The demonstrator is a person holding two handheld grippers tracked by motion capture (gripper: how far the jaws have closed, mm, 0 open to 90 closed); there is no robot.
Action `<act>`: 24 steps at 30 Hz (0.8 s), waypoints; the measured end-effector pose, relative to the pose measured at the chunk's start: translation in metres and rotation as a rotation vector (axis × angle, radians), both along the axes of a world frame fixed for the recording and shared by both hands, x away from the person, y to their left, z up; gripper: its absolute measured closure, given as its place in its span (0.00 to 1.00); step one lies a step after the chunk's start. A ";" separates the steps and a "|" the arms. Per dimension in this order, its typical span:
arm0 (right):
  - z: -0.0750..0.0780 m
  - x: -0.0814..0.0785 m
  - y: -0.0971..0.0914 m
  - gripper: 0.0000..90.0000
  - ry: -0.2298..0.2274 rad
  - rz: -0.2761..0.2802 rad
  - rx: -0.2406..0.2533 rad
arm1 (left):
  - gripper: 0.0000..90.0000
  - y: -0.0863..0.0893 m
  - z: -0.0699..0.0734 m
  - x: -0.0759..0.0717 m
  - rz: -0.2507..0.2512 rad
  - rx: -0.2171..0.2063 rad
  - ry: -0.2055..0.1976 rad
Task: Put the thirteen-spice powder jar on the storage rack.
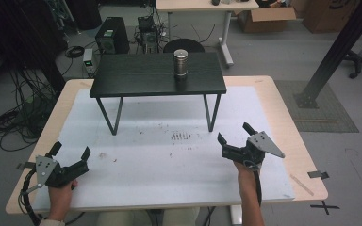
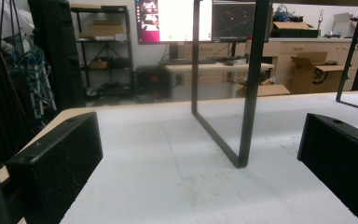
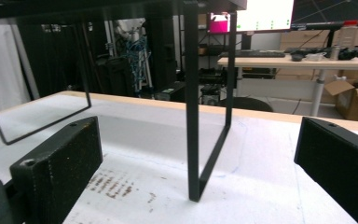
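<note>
Clearly, both grippers, left (image 1: 70, 151) and right (image 1: 234, 133), gape wide and empty; a hasty reach could topple the can (image 1: 181, 63) off the stand (image 1: 141, 75).

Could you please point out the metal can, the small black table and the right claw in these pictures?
can (image 1: 180, 62), high view, middle of its side.
black table (image 1: 136, 75), high view, bare part of its top.
right claw (image 1: 234, 133), high view, midway between its open fingertips.
</note>
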State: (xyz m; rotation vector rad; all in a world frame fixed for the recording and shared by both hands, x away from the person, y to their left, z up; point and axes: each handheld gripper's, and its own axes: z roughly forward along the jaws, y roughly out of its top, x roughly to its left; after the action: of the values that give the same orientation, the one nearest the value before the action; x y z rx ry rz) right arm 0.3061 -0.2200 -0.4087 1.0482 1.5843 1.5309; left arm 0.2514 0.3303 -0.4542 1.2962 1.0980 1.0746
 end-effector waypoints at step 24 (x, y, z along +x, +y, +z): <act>-0.043 -0.011 -0.001 0.01 -0.005 -0.076 -0.012 | 0.00 0.000 0.000 0.000 0.001 0.003 0.005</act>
State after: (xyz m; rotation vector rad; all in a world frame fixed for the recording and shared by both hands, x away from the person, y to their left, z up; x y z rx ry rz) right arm 0.2952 -0.2212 -0.4516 1.0853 1.5310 1.4702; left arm 0.2518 0.3301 -0.4541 1.3014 1.1016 1.0748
